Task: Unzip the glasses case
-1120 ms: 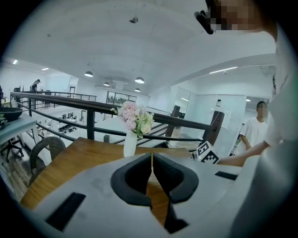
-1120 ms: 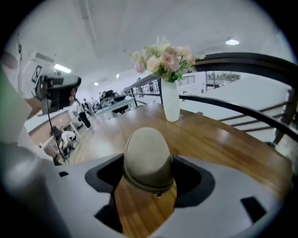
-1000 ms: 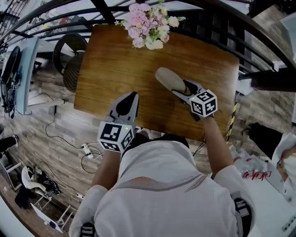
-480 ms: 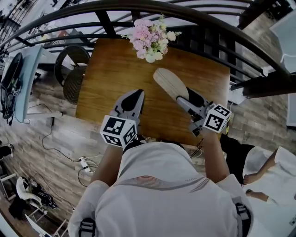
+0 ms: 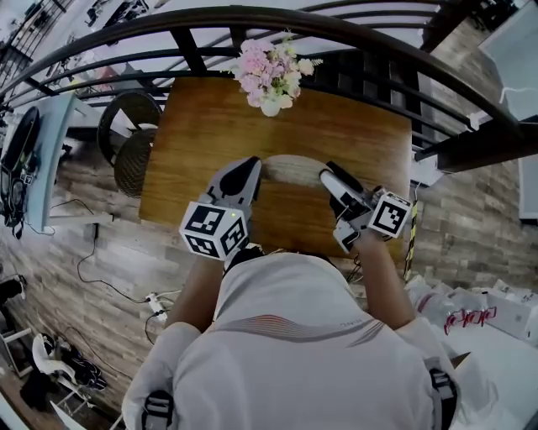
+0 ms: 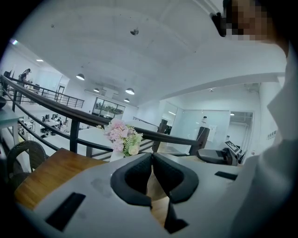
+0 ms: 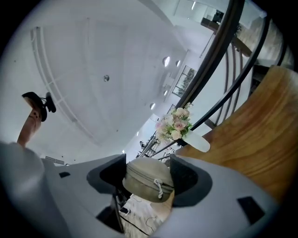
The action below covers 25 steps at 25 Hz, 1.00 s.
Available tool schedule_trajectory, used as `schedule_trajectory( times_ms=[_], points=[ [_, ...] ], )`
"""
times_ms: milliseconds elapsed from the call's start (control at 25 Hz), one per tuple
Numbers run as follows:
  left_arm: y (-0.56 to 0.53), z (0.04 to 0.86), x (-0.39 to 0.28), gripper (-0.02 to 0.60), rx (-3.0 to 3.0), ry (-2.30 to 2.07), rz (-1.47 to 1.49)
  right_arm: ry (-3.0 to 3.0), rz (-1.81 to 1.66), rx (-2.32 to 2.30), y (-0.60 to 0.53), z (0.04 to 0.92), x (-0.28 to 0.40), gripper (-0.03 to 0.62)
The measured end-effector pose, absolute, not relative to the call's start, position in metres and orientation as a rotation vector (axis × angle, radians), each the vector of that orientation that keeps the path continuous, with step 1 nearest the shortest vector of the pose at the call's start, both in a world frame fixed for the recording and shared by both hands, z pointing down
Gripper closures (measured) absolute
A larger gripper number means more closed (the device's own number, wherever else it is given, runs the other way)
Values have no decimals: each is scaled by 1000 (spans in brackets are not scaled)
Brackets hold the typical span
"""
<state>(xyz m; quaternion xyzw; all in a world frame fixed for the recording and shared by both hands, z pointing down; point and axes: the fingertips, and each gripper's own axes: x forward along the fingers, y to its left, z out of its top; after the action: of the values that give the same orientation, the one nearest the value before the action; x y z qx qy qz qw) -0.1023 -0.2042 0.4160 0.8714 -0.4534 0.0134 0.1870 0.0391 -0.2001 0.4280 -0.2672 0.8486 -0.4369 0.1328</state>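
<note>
The olive-tan glasses case (image 5: 290,170) hangs crosswise above the wooden table (image 5: 202,117), with my right gripper (image 5: 329,175) shut on its right end. The jaws have just been closing further on the case between them. In the right gripper view the case (image 7: 144,174) fills the gap between both pads, zip line and white pull cord (image 7: 158,188) facing the camera. My left gripper (image 5: 250,170) is shut and empty, its tip right next to the case's left end. In the left gripper view its pads (image 6: 139,174) meet with nothing between them.
A vase of pink flowers (image 5: 271,71) stands at the table's far edge, also in the left gripper view as flowers (image 6: 122,137). A dark railing (image 5: 252,25) runs behind the table. A wicker chair (image 5: 126,126) sits at the left. Cables lie on the floor below.
My right gripper has risen and rolled, lifting the case off the table and swinging it crosswise toward the left gripper. The left gripper has risen a little.
</note>
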Motion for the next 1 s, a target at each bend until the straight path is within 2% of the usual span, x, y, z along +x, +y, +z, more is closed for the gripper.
schedule_trajectory(
  times_ms=[520,680,720,760,800,1000],
  points=[
    [-190,427,-115,558,2415,-1281,42,2291,-1425,-915,-210,470,58,266],
    [-182,429,-116,554,2343,-1129,-209,2203,-1417,-862,-218,450,67,269],
    [-179,431,-115,489,2315,-1059,-305,2177,-1416,-843,-220,444,69,270],
    [-177,435,-113,346,2288,-997,-381,2150,-1415,-820,-222,437,70,270],
    [-176,441,-109,288,2268,-957,-432,2123,-1416,-794,-224,430,71,270],
    [-182,434,-86,266,2342,-849,-544,2006,-1451,-673,-225,409,65,272]
  ],
)
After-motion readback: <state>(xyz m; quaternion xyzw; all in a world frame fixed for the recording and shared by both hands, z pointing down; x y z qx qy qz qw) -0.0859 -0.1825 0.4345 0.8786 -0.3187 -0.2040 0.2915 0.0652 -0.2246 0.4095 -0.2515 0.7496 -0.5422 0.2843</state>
